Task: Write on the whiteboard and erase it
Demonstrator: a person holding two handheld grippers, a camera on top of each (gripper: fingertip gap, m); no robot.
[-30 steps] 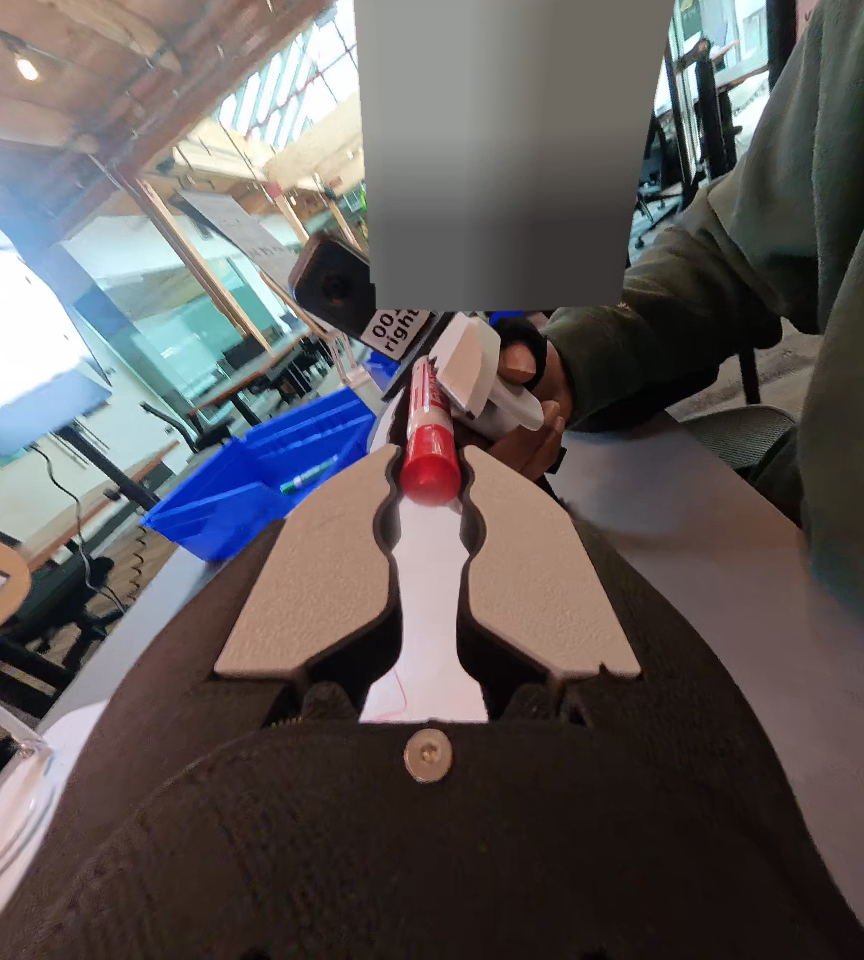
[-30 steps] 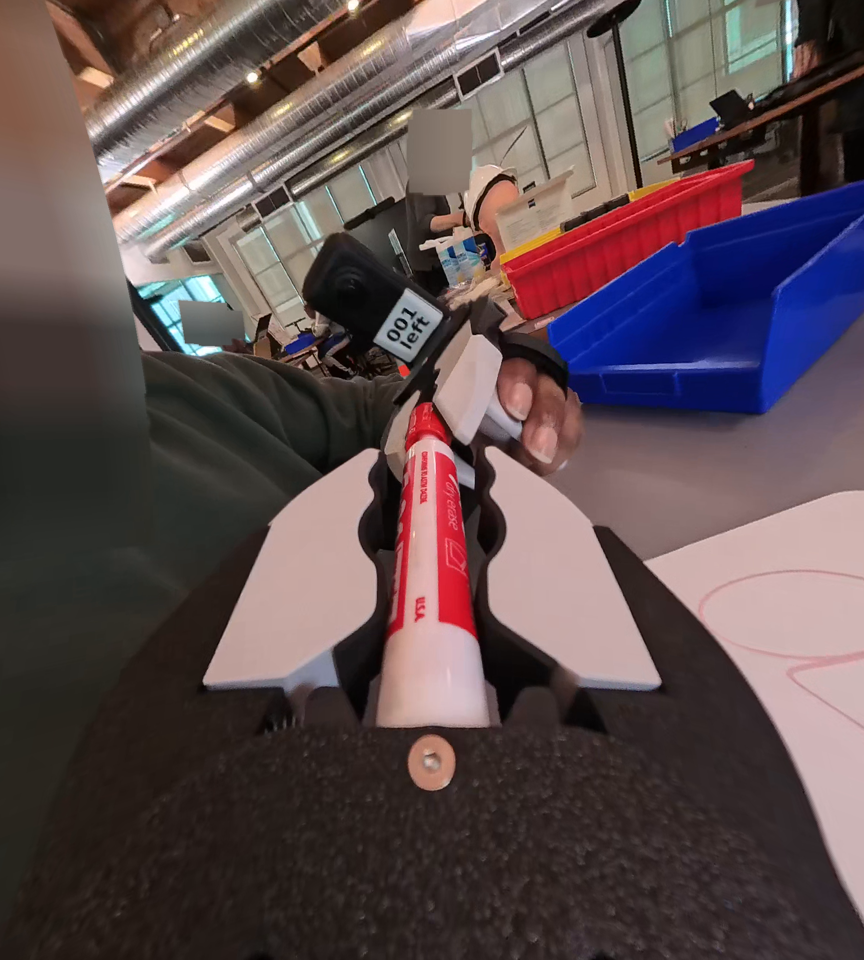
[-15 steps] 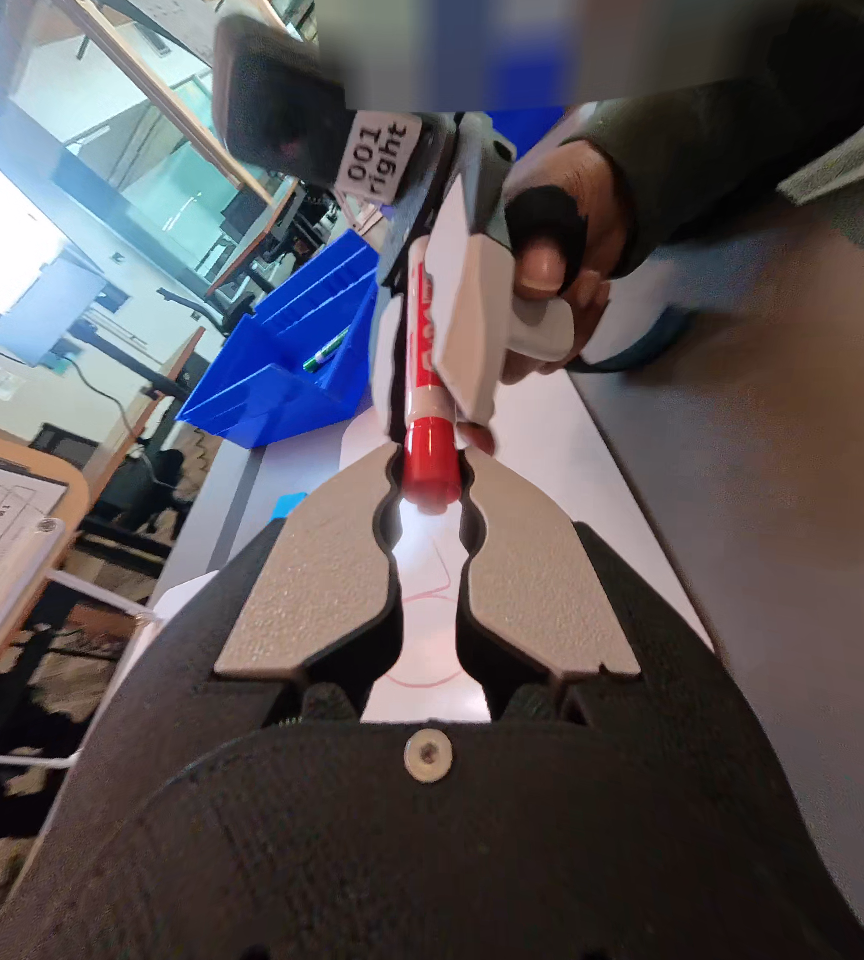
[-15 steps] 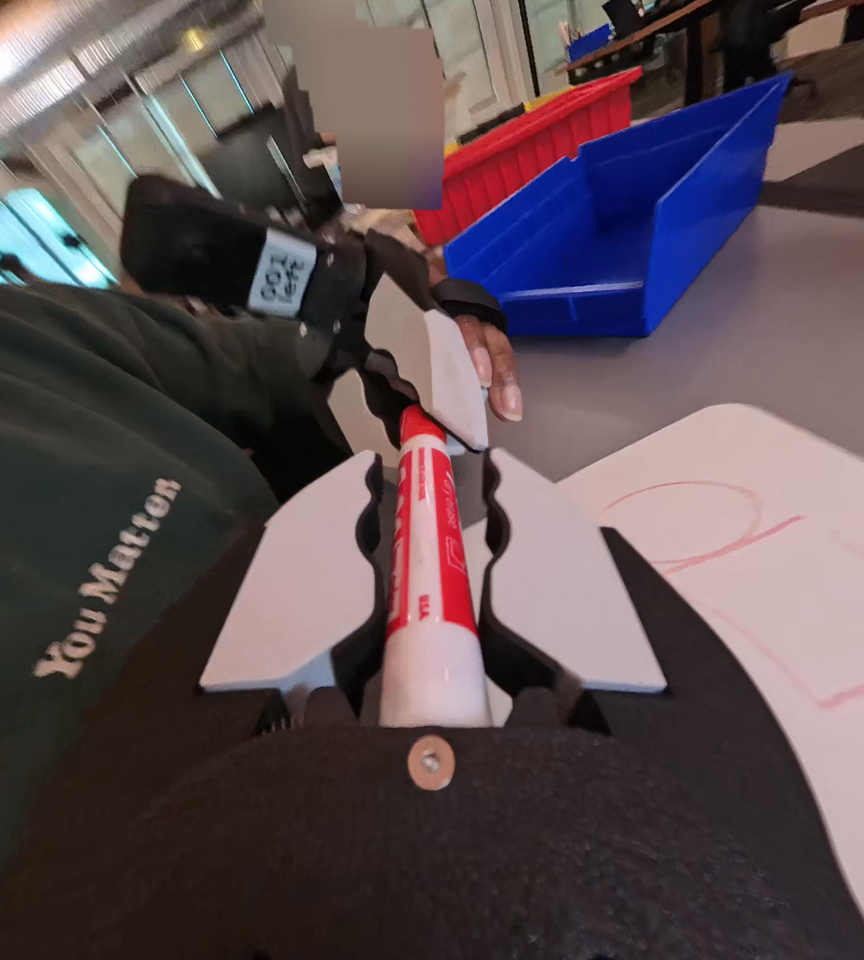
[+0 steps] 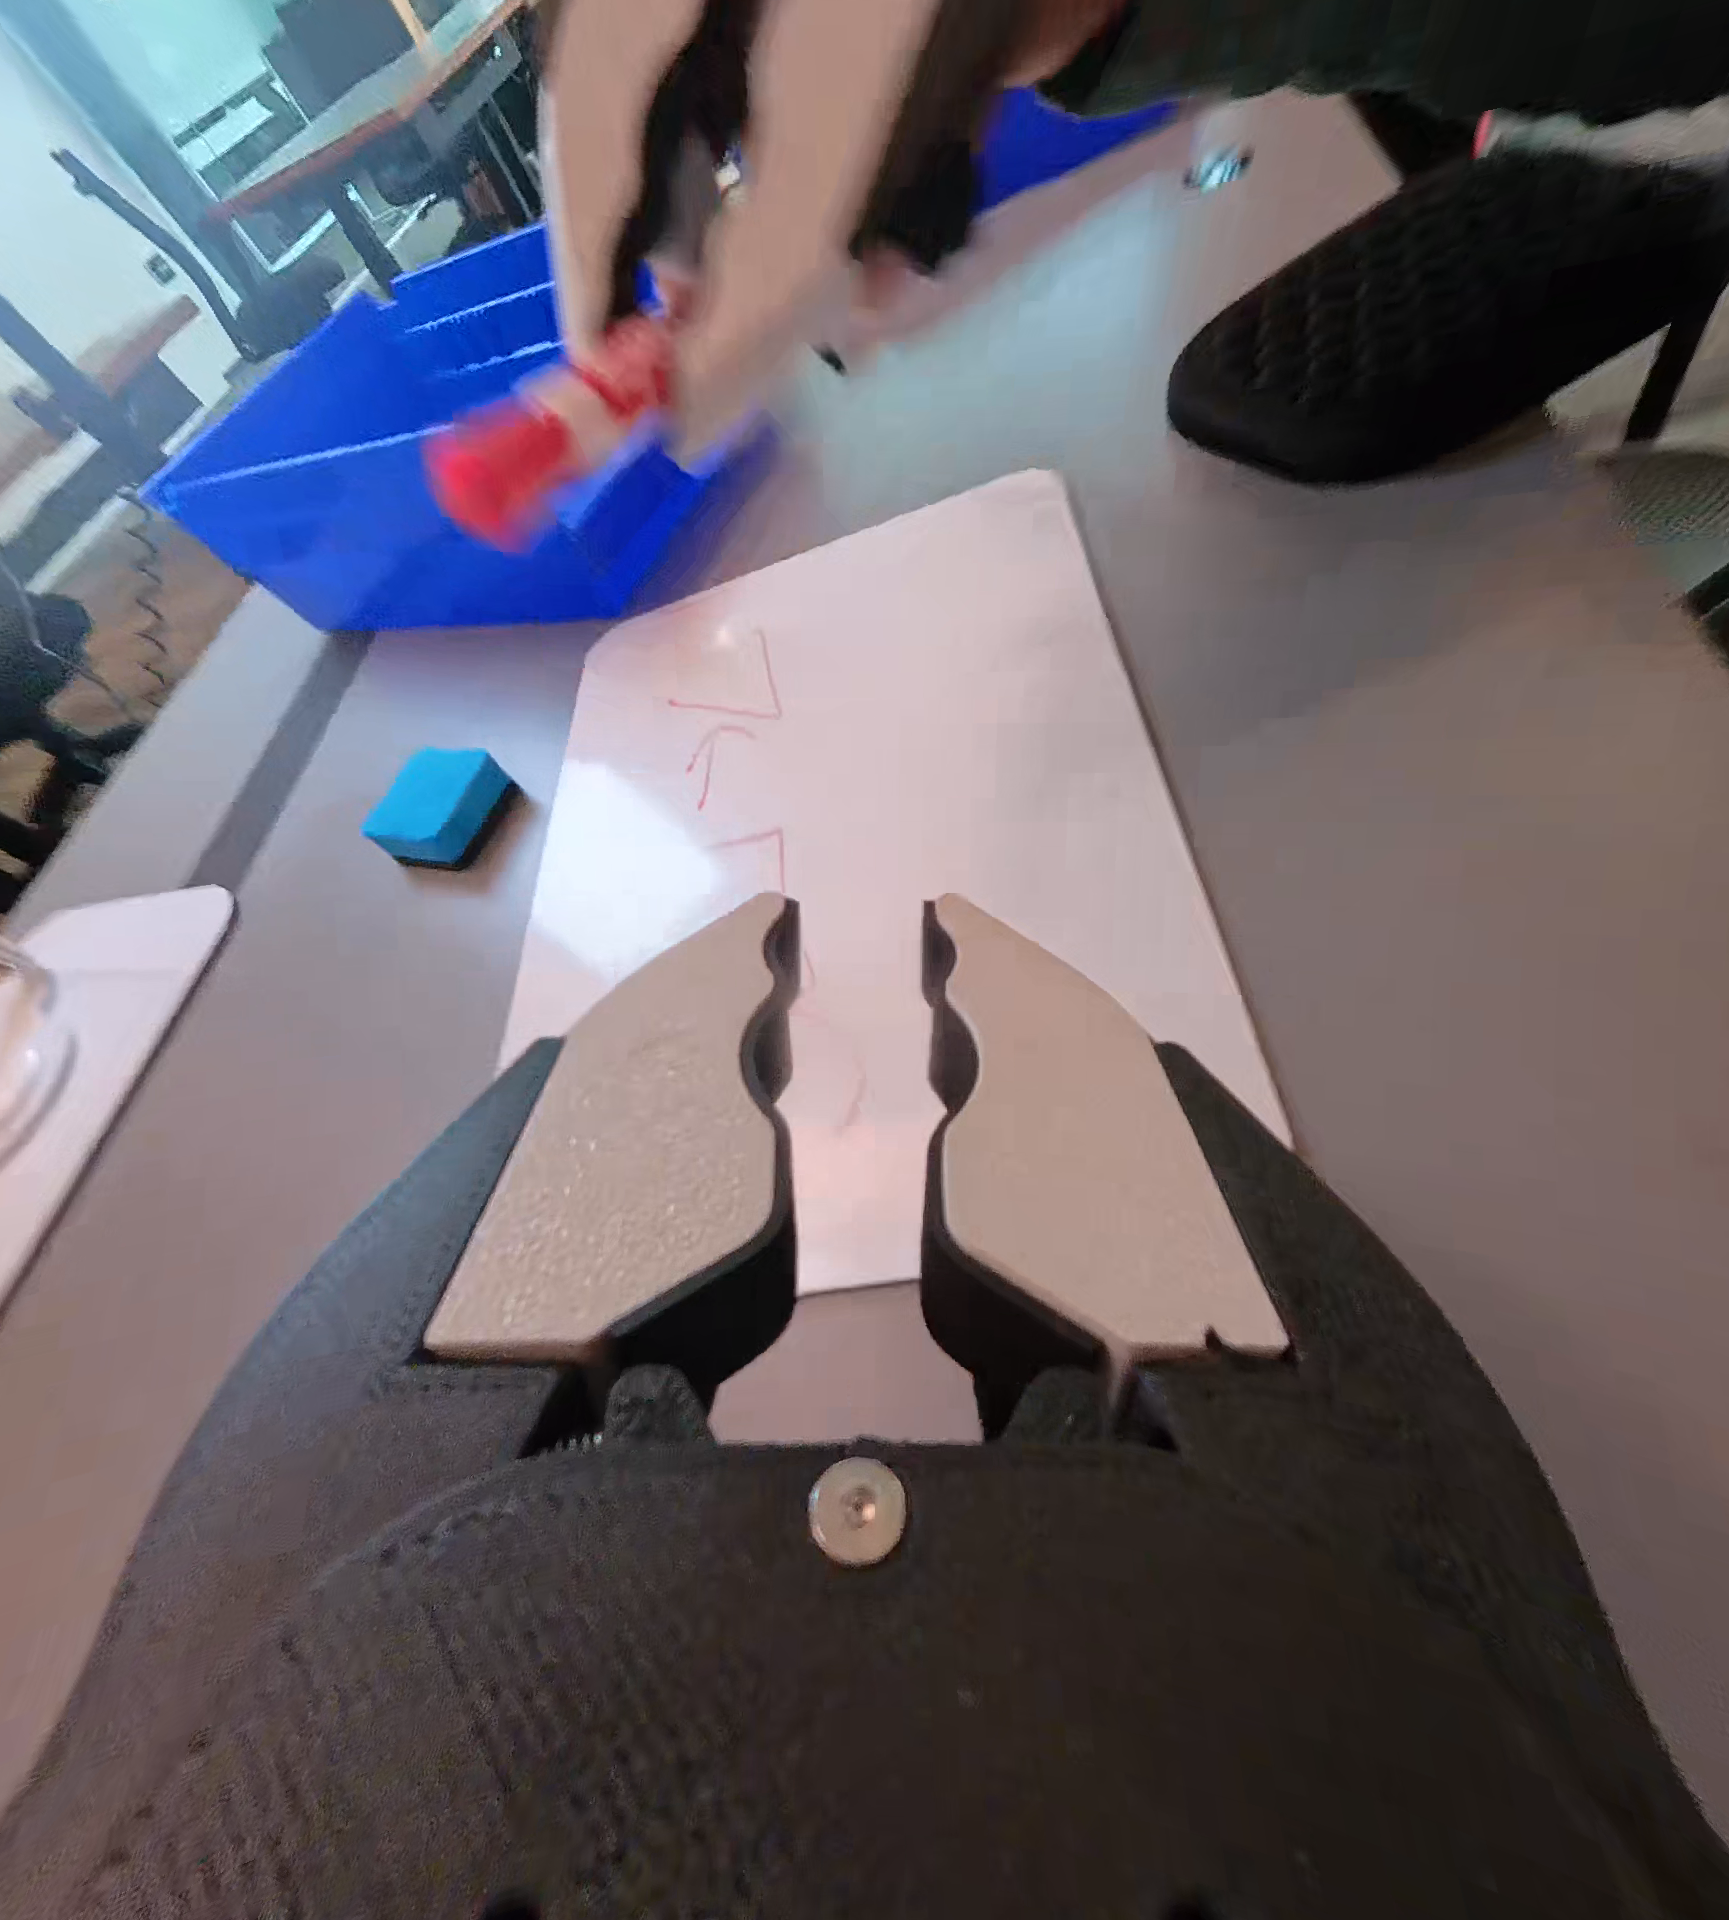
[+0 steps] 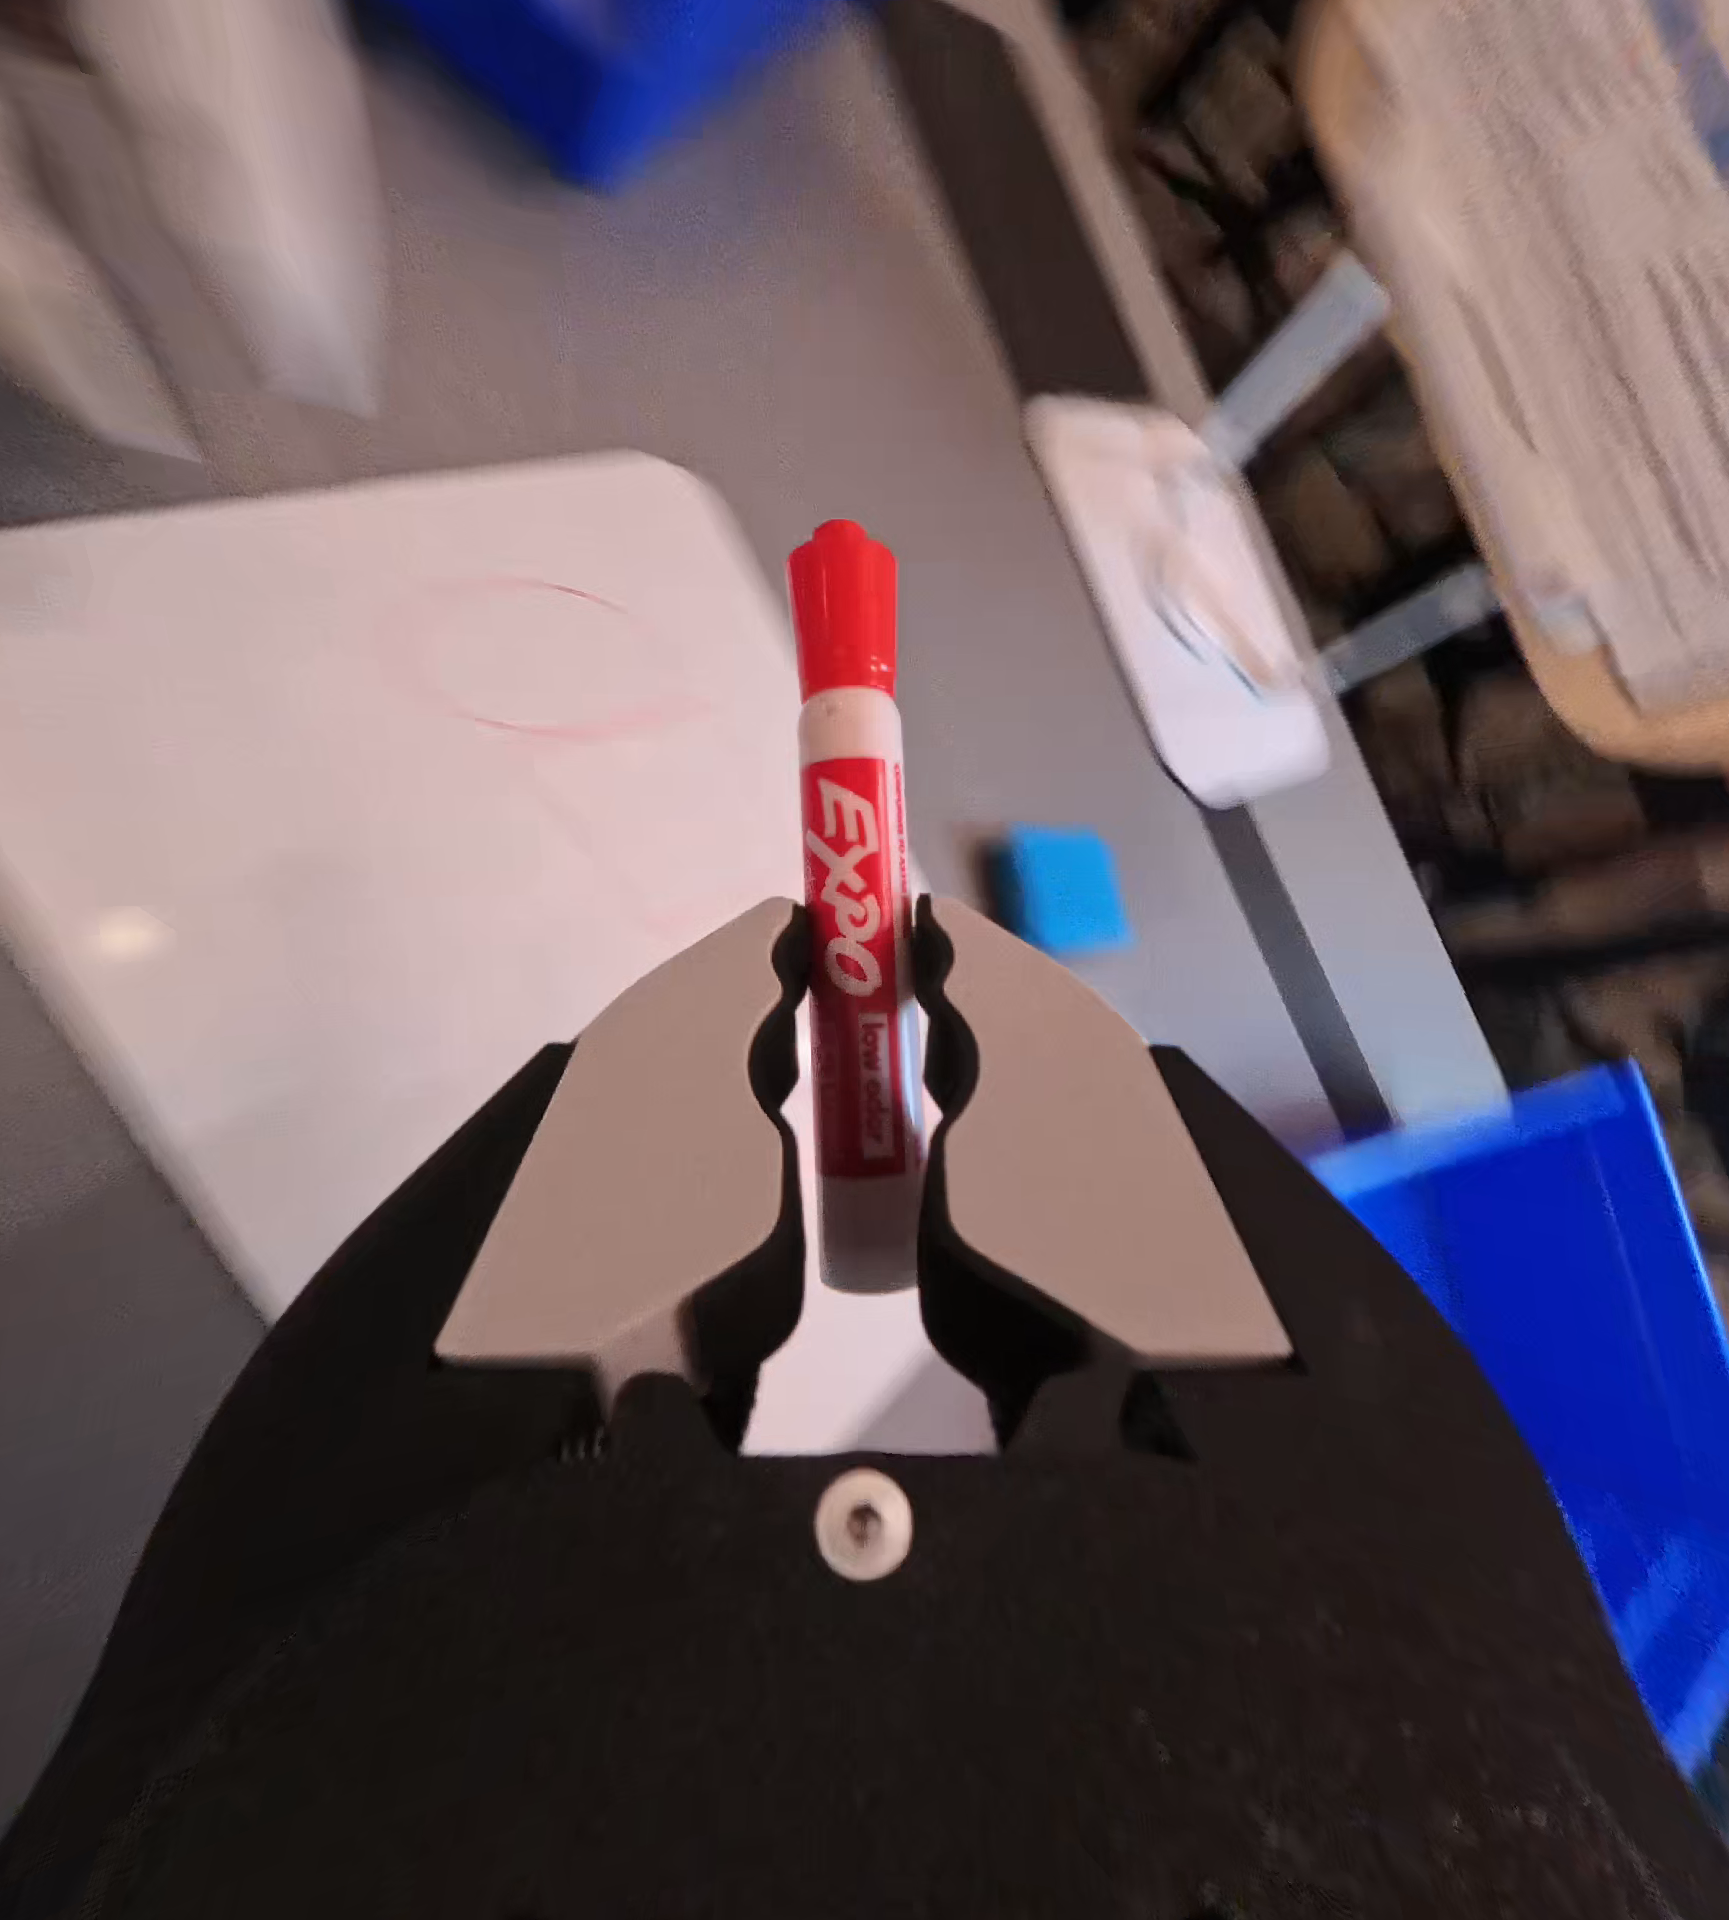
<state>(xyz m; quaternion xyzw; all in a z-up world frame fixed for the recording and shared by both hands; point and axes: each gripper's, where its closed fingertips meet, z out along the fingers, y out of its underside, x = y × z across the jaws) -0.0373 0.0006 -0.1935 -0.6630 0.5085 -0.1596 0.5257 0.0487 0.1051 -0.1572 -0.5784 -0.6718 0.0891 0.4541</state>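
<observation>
Your right gripper (image 6: 858, 914) pinches the capped red marker (image 6: 855, 935) – left gripper (image 5: 858, 914), part-open, holds nothing. Risk: marker slips, or smears the whiteboard (image 5: 943, 727) marks – eraser (image 5: 439, 792) untouched.

The whiteboard (image 5: 943, 748) is laid on the table (image 5: 1462, 935); the eraser (image 5: 436, 794) is placed just left, the bin (image 5: 340, 540) behind.
</observation>
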